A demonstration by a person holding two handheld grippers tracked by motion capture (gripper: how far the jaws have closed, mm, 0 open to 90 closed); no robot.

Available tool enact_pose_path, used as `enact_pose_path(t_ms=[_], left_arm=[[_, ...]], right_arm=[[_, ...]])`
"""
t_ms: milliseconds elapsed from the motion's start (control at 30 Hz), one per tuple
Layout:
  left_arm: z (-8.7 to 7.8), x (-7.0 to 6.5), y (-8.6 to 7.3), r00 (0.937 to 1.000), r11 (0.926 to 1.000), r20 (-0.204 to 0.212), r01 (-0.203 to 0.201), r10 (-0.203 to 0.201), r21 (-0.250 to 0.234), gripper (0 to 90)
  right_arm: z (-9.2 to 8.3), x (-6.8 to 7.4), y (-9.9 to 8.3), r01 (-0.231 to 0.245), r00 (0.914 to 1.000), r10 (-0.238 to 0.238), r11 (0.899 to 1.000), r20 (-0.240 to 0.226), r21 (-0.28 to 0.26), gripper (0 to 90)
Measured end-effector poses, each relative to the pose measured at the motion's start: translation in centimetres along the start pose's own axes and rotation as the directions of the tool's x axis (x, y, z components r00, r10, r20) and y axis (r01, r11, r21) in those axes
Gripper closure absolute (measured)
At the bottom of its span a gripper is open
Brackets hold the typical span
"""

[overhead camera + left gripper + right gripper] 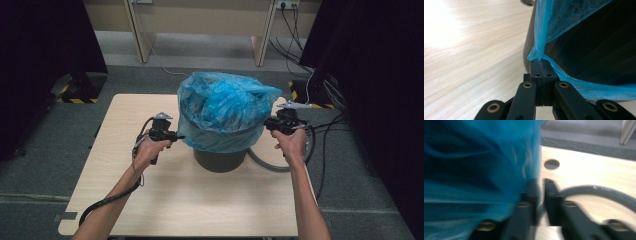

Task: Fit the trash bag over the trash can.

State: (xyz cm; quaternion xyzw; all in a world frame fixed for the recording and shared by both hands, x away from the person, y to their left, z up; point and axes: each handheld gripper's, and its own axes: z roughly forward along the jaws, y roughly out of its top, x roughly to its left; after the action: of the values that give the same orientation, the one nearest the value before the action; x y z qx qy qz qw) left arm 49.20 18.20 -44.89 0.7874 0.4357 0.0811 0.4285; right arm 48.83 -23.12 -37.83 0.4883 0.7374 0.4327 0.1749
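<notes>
- High view: dark bin (220,159) standing mid-table (150,200), blue bag (222,112) draped over its mouth and hanging partway down the wall, top still puffed up. Left gripper (176,137) at the bag's hem on one side, right gripper (268,125) at the opposite side, likely so the skirt comes down evenly. Grey cable (265,164) looped on the table by the right hand (291,142).
- Left gripper view: left gripper (541,63) pressed together, pinching a fold of the bag's (564,20) edge just beside the bin wall (586,50); plastic drawn taut from the pinch, apparently for tugging the hem downward.
- Right gripper view: heavily blurred. Right gripper (541,185) slightly parted, a narrow gap showing; bag (474,165) close against one jaw, not visibly clamped between them. Round hole (551,164) in the tabletop beyond.
</notes>
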Motion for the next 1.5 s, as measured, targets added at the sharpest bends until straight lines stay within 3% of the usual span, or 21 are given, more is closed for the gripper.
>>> enact_pose_path(t_ms=[67,133,200,267,333,400,500,600,667,800,833,1000,1200,1333,1500], left_arm=[[0.3,0.6,-0.5,0.9998,0.9999,-0.018,0.012,-0.012,0.01,89.7],[0.5,1.1,-0.9,0.9992,0.9991,0.003,0.04,-0.041,0.011,89.6],[0.6,0.9,-1.0,0.9996,0.9995,-0.003,0.027,-0.027,0.016,89.6],[0.9,0.7,-0.9,0.9999,0.9996,-0.014,0.005,-0.004,0.028,89.5],[1.0,0.6,-0.7,0.9998,0.9995,-0.017,0.007,-0.007,0.032,88.4],[0.7,0.3,-0.5,1.0,0.9993,-0.003,-0.005,0.005,0.037,84.7],[-0.7,0.2,-0.7,0.9997,0.9996,0.005,-0.026,0.025,0.008,72.0],[-3.0,0.7,-0.6,0.9996,0.9997,0.024,-0.015,0.016,-0.018,62.0],[-4.6,1.0,-0.4,0.9995,0.9993,0.027,-0.016,0.017,-0.033,56.9],[-7.2,1.4,0.4,0.9999,0.997,0.009,-0.007,0.008,-0.077,48.8],[-7.7,1.4,0.6,1.0,0.9959,-0.001,-0.006,0.006,-0.09,48.3],[-9.2,1.0,1.3,0.9995,0.9898,-0.021,-0.026,0.023,-0.14,45.0],[-9.6,0.6,1.7,0.9997,0.9839,-0.018,-0.016,0.013,-0.178,40.8],[-10.0,0.6,1.9,0.9997,0.9823,-0.022,-0.013,0.008,-0.187,40.6],[-10.4,0.6,2.1,0.9995,0.9795,-0.03,-0.006,0.0,-0.201,40.5]], right_arm=[[-0.7,-0.4,0.2,-0.055,0.9983,0.056,0.997,0.017,-0.047,55.9],[-1.8,-0.7,0.5,-0.094,0.9954,0.096,0.991,0.009,-0.096,48.0],[-3.0,-0.8,0.9,-0.119,0.9927,0.121,0.984,0.007,-0.132,44.0],[-4.2,-0.9,1.3,-0.123,0.9921,0.126,0.978,0.002,-0.169,41.5],[-5.4,-0.7,1.8,-0.131,0.9909,0.135,0.97,0.004,-0.205,39.2],[-6.6,-0.4,2.3,-0.123,0.9921,0.126,0.965,-0.002,-0.233,39.2],[-8.5,0.5,2.9,-0.1,0.995,0.098,0.958,-0.022,-0.269,37.7],[-10.2,1.5,3.4,-0.076,0.9968,0.065,0.953,-0.046,-0.295,37.4],[-10.7,2.4,3.7,-0.055,0.9977,0.041,0.955,-0.053,-0.291,37.6],[-9.7,4.2,3.9,-0.012,0.9989,0.002,0.981,-0.048,-0.195,38.6],[-9.3,4.3,4.0,-0.024,0.9986,0.014,0.979,-0.051,-0.202,38.4],[-6.9,3.2,5.7,-0.055,0.9984,0.056,0.982,0.002,-0.18,38.6],[-4.8,1.9,8.0,-0.041,0.9975,0.05,0.984,0.05,-0.172,34.6],[-6.7,2.5,8.9,-0.046,0.9978,0.055,0.973,0.037,-0.225,33.3],[-9.7,4.6,9.1,-0.018,0.9998,0.017,0.979,-0.007,-0.205,32.7]])
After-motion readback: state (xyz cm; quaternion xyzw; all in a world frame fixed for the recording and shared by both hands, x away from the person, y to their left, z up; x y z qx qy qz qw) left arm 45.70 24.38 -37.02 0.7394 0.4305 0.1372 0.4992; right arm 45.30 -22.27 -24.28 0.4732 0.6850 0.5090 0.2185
